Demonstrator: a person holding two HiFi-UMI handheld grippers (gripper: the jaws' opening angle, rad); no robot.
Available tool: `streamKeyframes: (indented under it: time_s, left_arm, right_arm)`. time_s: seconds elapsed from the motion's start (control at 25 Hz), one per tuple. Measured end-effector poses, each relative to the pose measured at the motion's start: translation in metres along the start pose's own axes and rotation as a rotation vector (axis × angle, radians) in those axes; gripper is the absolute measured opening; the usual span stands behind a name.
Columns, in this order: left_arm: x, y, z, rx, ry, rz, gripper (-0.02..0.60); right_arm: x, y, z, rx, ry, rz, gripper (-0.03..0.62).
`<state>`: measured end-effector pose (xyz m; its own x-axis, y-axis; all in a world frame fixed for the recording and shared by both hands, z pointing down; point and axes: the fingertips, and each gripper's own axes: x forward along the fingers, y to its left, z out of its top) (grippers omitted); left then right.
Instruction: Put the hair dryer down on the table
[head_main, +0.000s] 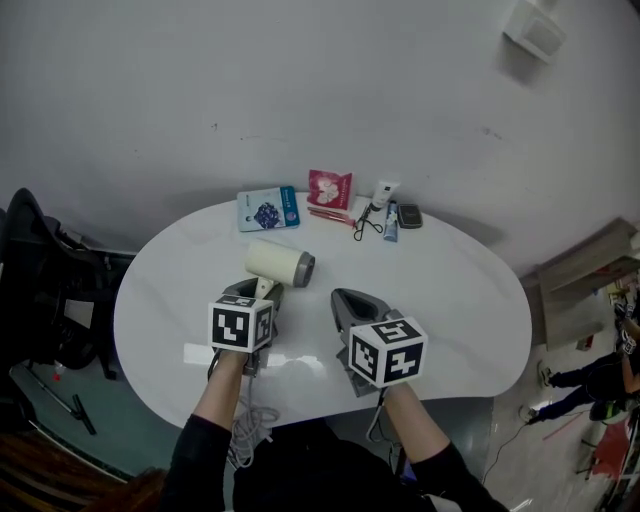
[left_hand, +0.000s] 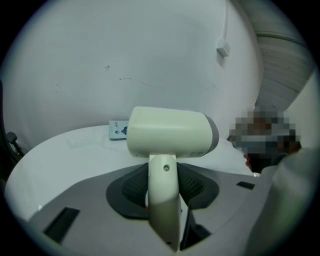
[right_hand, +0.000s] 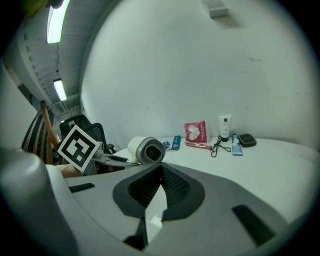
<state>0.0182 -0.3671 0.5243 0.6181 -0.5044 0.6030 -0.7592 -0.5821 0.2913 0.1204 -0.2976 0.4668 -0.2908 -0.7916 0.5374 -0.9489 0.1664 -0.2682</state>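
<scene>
A cream hair dryer (head_main: 280, 264) with a grey nozzle end hangs just above the white table (head_main: 450, 300), barrel lying level. My left gripper (head_main: 262, 290) is shut on its handle. In the left gripper view the handle (left_hand: 163, 195) stands between the dark pads, with the barrel (left_hand: 172, 134) across the top. My right gripper (head_main: 345, 300) hovers to the right of the dryer, shut with nothing in it. The right gripper view shows its pads meeting at the tip (right_hand: 161, 167) and the dryer (right_hand: 146, 149) ahead to the left.
At the table's far edge lie a blue sachet (head_main: 268, 210), a pink packet (head_main: 329, 188), a white tube (head_main: 383, 195), an eyelash curler (head_main: 365, 225) and a small dark case (head_main: 409, 215). A black chair (head_main: 40, 280) stands to the left. The dryer's cord (head_main: 243, 430) hangs below the near edge.
</scene>
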Motion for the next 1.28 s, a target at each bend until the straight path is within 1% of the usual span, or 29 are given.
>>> streamKeyframes:
  time_s: [0.2,0.36,0.76,1.28]
  left_arm:
    - [0.019,-0.002,-0.009,0.030,0.048,-0.012,0.167]
    - [0.029,-0.001,-0.012,0.061,0.068,-0.017,0.167]
    - [0.041,0.008,-0.023,0.074,0.144,-0.012,0.167]
    - [0.052,0.016,-0.035,0.100,0.195,0.001,0.167]
  right_arm:
    - [0.007,-0.009,-0.007,0.020,0.021,-0.025,0.005]
    - [0.011,-0.016,-0.011,0.035,0.034,-0.038,0.005]
    - [0.026,-0.021,-0.018,0.050,0.069,-0.041,0.005]
    - [0.039,-0.026,-0.024,0.070,0.102,-0.047,0.005]
